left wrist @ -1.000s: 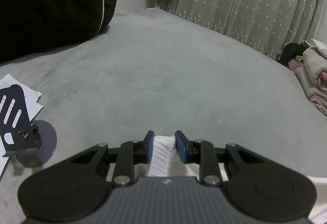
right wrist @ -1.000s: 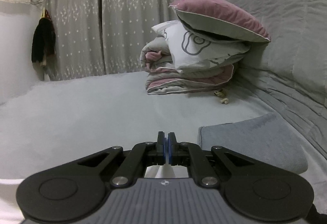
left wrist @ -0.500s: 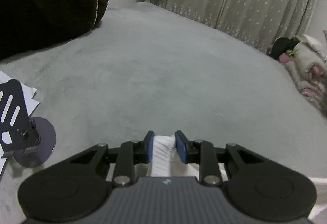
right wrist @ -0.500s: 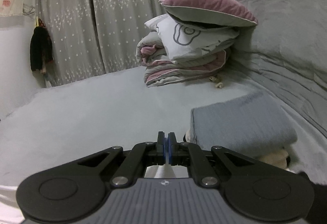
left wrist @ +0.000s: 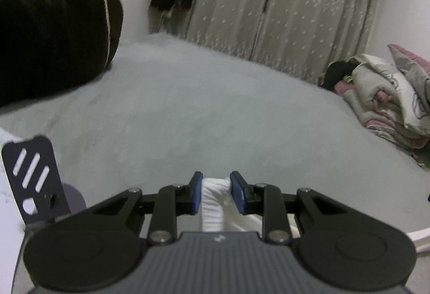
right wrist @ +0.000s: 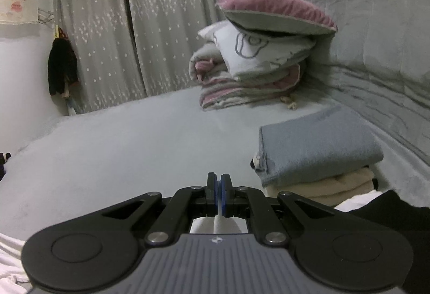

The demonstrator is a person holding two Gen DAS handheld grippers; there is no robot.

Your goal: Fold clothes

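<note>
We've got the left gripper (left wrist: 215,196) clamped on a bunched ribbed edge of the white garment (left wrist: 213,206), which trails back beneath the tool. The right gripper (right wrist: 220,196) is pinched nearly closed on thin white cloth too. Ahead right, a folded stack (right wrist: 317,151) sits on the bed (right wrist: 121,149). This piece looks mid-fold. No containers in sight.

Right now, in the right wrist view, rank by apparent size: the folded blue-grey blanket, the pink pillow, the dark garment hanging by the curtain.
1. Folded blue-grey blanket, though nearness inflates it.
2. Pink pillow, not far behind.
3. Dark hanging garment, smallest and farthest away.
</note>
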